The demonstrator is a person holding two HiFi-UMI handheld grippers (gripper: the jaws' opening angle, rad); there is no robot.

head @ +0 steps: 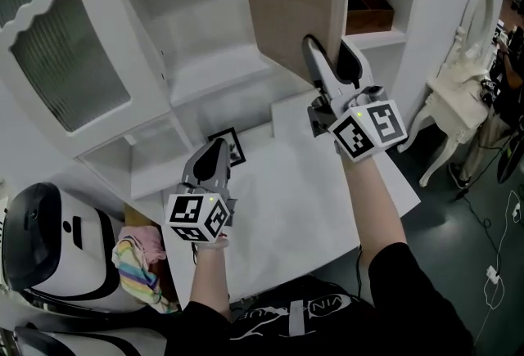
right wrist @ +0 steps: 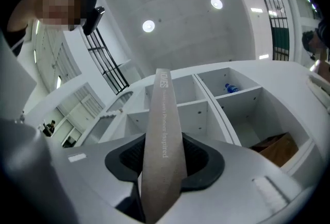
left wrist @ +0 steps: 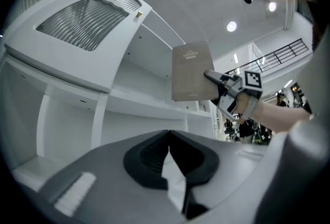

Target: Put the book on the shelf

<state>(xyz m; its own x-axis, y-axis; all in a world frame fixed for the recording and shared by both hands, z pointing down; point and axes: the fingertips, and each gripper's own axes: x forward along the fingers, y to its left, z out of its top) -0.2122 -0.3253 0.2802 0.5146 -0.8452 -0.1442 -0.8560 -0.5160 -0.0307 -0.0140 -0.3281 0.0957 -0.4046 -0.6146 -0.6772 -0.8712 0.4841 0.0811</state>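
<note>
While the right tool (head: 332,60) is clamped on the lower edge of the tan hardcover book (head: 295,2), the book hangs upright in the air just in front of the white cubby shelf unit (head: 205,68), spine toward the tool. Can't tell if it's touching a shelf board. The shelf's centre bays behind the book are open and bare. The bay right of them holds a brown wooden box (head: 368,11), and a higher right-hand bay holds a blue bottle (right wrist: 232,88). The shelf's ribbed-glass door (head: 65,60) is swung open at the left. The left tool (head: 217,154) is low in front of the shelf over the white surface (head: 286,199), jaws closed on nothing. A white curvy-legged furniture piece (head: 467,92) stands on the grey floor right of the shelf.
</note>
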